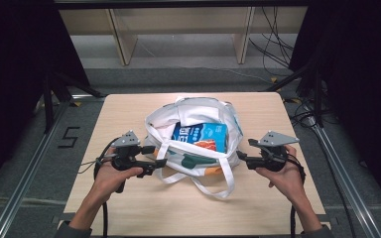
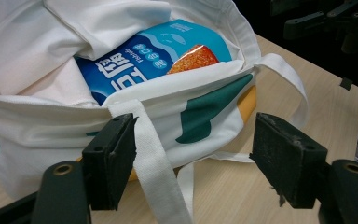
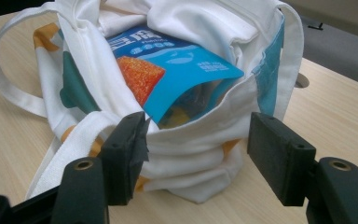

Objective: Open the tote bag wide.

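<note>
A white tote bag with green, orange and teal patches lies open in the middle of the table. Inside it sits a blue snack packet with an orange picture. My left gripper is at the bag's left front corner, open, with the bag's wall and a white strap between its jaws. At the bag's right side my right gripper is open too, its jaws on either side of the bag's folded rim. The packet peeks out of the bag's mouth, and its corner points toward the right gripper.
The bag rests on a light wooden table. A long white handle loop trails toward the front edge. Beyond the table are wooden shelf legs, cables on the floor and metal rails at each side.
</note>
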{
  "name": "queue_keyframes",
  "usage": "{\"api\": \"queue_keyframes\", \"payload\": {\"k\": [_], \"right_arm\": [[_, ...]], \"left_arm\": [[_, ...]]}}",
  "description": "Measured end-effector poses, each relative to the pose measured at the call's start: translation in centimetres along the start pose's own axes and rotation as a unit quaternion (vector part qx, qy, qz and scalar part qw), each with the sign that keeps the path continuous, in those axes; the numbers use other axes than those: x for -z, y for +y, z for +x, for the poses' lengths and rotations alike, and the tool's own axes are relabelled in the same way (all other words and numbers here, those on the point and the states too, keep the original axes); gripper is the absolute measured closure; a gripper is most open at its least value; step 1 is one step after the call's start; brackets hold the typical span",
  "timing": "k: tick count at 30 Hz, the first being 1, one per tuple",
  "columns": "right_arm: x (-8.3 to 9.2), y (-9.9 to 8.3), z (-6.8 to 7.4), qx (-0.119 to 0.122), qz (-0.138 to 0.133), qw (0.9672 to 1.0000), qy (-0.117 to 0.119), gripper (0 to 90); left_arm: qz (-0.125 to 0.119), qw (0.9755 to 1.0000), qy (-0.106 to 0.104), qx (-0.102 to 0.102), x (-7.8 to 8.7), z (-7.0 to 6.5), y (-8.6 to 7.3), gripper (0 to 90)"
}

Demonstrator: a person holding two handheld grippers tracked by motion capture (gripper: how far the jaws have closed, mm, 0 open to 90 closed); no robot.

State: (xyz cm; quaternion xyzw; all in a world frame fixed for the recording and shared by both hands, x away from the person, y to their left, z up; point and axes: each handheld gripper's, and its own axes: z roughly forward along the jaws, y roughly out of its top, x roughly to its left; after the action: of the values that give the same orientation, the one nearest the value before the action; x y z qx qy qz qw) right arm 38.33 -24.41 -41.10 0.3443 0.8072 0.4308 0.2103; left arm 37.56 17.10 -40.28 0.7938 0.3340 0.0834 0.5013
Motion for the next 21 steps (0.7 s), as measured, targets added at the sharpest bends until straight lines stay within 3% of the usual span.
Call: {"api": "queue_keyframes", "payload": {"k": [6, 7, 9, 13, 16, 18, 19, 20, 21], "right_arm": [[0.4, -0.3, 0.0, 0.006, -0.008, 0.9999, -0.003, 37.8], [0.5, -0.4, 0.3, -0.009, -0.001, 1.0, 0.0, 37.7], [0.5, -0.4, 0.0, 0.012, -0.01, 0.9999, -0.001, 37.2], [0.7, -0.8, 0.4, -0.006, 0.0, 1.0, 0.0, 36.4], [0.8, -1.1, 0.3, 0.002, -0.006, 1.0, -0.001, 35.8], [0.9, -1.3, 0.7, -0.014, 0.002, 0.9999, 0.003, 35.7], [0.8, -1.4, 0.4, 0.005, -0.003, 1.0, 0.003, 35.6], [0.8, -1.4, 0.4, 0.005, -0.003, 1.0, 0.003, 35.6], [0.8, -1.5, 0.8, -0.009, 0.001, 1.0, 0.003, 35.5]], "left_arm": [[0.003, 1.0, 0.0, -0.004, 0.1, -0.5, -0.5, 29.3], [-0.004, 1.0, 0.003, -0.005, 0.0, -0.6, -0.7, 29.3], [0.001, 1.0, -0.002, -0.004, 0.0, -0.6, -0.9, 28.7], [0.001, 1.0, 0.0, -0.003, 0.0, -0.6, -1.6, 28.4], [-0.001, 1.0, 0.0, 0.003, 0.0, -0.6, -2.1, 28.3], [-0.004, 1.0, 0.002, 0.001, 0.1, -0.6, -2.3, 28.2], [-0.004, 1.0, 0.002, -0.001, 0.2, -0.7, -2.3, 28.2], [-0.004, 1.0, 0.002, -0.001, 0.2, -0.7, -2.3, 28.2], [-0.006, 1.0, 0.0, 0.002, 0.3, -0.8, -2.5, 28.2]]}}
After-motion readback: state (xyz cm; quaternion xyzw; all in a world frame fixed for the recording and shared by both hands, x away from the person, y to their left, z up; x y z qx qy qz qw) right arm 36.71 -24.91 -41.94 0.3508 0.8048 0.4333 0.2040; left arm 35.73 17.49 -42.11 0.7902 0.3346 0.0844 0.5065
